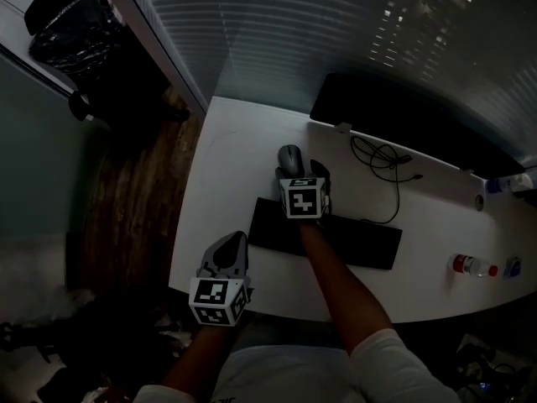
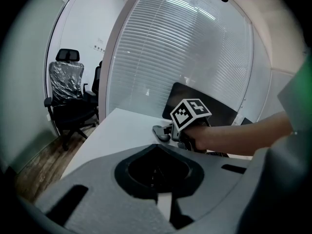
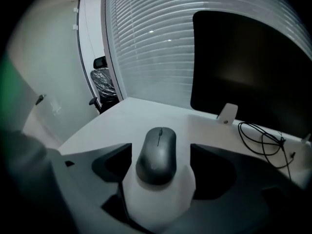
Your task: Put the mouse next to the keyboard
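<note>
A dark grey mouse [image 3: 157,155] lies on the white desk [image 1: 226,166], just beyond the far left end of the black keyboard [image 1: 336,238]. My right gripper [image 3: 161,149] stands open around the mouse, one jaw on each side, and a strip of desk shows between the mouse and each jaw. In the head view the mouse [image 1: 290,158] pokes out ahead of that gripper's marker cube [image 1: 302,196]. My left gripper [image 1: 231,248] hovers at the desk's near left edge, jaws together and empty, apart from the keyboard.
A dark monitor [image 1: 403,116] stands at the back of the desk, with a looped black cable [image 1: 382,159] in front of it. A plastic bottle [image 1: 474,265] lies at the right end. An office chair [image 1: 71,23] stands on the floor to the left.
</note>
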